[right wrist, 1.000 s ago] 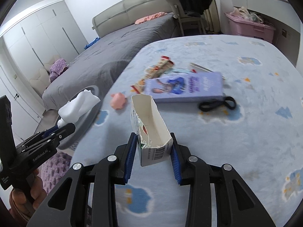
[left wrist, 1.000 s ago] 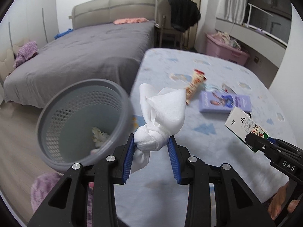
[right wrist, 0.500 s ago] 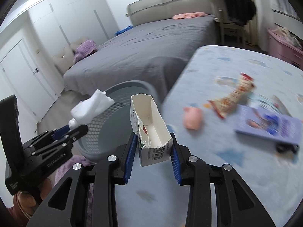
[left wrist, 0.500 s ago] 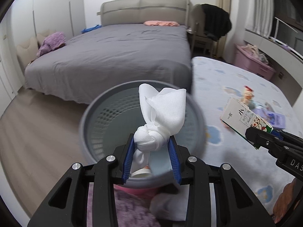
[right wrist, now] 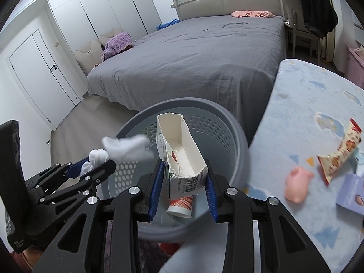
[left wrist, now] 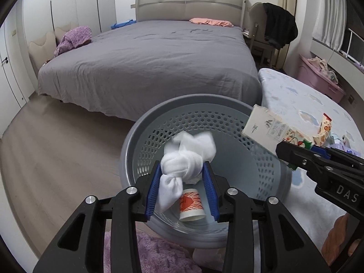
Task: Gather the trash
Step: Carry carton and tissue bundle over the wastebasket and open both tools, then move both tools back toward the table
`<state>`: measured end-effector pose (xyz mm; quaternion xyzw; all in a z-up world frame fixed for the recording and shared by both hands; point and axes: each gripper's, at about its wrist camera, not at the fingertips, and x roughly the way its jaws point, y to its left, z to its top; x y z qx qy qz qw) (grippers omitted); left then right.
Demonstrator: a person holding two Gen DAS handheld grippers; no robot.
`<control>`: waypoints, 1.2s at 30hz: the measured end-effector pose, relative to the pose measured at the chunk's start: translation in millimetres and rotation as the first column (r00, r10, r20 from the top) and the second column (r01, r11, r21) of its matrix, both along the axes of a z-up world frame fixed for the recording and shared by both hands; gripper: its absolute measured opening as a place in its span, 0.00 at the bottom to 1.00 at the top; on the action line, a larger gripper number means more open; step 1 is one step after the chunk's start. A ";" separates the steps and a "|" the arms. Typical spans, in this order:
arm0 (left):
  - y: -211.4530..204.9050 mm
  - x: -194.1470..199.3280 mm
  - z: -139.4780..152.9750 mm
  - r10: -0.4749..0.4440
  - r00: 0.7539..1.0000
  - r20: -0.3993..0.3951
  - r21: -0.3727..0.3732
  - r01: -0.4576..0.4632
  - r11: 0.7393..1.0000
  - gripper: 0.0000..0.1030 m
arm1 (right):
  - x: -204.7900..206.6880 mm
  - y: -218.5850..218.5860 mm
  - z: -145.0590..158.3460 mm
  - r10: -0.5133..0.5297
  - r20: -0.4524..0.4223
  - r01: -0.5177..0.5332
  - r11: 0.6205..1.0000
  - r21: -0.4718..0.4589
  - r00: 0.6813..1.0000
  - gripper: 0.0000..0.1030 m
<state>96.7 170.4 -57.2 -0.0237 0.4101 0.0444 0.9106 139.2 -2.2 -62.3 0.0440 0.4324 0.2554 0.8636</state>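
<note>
My left gripper (left wrist: 182, 186) is open over the grey perforated trash basket (left wrist: 204, 104). The knotted white tissue bundle (left wrist: 184, 159) hangs loose and blurred between its blue pads. My right gripper (right wrist: 184, 186) is shut on an opened white milk carton (right wrist: 182, 157), held over the basket (right wrist: 236, 136). A paper cup with a red pattern (left wrist: 191, 203) lies in the basket's bottom. In the right wrist view the left gripper (right wrist: 91, 166) and the tissue bundle (right wrist: 127, 147) show at the left.
The table with a blue cloud-print cloth (right wrist: 302, 118) stands at the right with a snack wrapper (right wrist: 341, 150), a pink pig toy (right wrist: 295, 185) and a purple box (right wrist: 351, 193). A grey bed (left wrist: 147, 63) lies behind the basket. A purple rug (left wrist: 154, 257) lies under the gripper.
Both grippers moved left from the table to above the basket. The left jaws widened and the tissue bundle tipped and slipped down between them.
</note>
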 end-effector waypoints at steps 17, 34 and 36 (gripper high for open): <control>7.2 -8.1 -1.2 0.051 0.999 0.002 0.017 -0.051 0.999 0.73 | -6.8 -1.4 -3.3 -0.022 0.010 0.022 0.999 -0.029 1.000 0.59; 1.5 -15.2 16.6 0.032 0.999 0.025 -0.003 -0.032 0.999 0.81 | -22.3 -41.4 15.4 -0.112 0.032 0.113 0.994 -0.013 0.993 0.60; -4.3 -18.2 21.0 0.023 0.999 0.039 0.009 -0.024 1.000 0.81 | -29.0 -50.2 20.6 -0.130 0.040 0.130 0.991 -0.003 0.991 0.60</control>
